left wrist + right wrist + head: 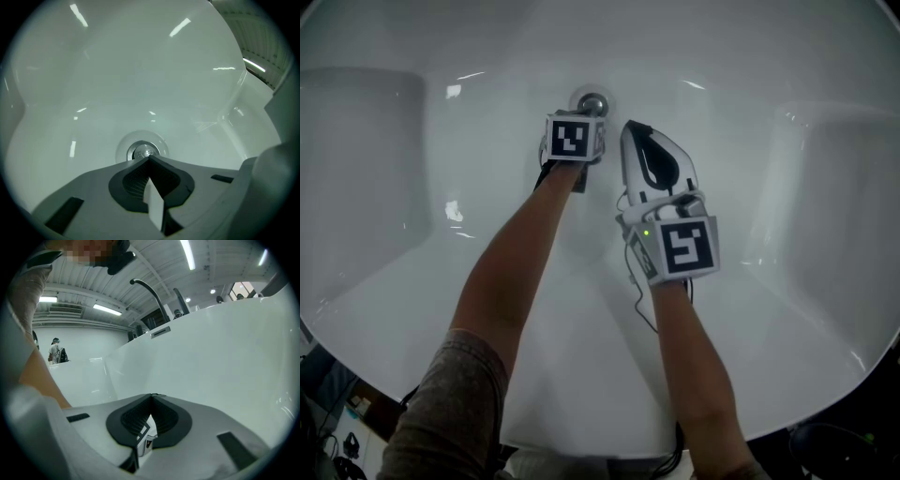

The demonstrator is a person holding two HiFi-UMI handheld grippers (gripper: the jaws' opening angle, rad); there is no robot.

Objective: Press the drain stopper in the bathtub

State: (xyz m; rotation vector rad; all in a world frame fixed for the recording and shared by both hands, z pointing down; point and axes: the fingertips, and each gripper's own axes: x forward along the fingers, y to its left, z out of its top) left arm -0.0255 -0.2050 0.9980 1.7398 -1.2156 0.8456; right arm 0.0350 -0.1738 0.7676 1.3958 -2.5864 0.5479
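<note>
Upper centre, my L gripper [149, 160], jaws pressed together, hangs over drain stopper [143, 152]; nxt push down. R gripper [151, 397] jaws together too.

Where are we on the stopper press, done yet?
Done: the approach. The left gripper, jaws together, sits with its tip at the near edge of the drain stopper on the bathtub floor.
In hand: the press itself. Contact can't be confirmed, nor whether the stopper is down.
Left: push down, then lift off.
The right gripper is shut, empty and idle, pointing at the tub wall.
</note>
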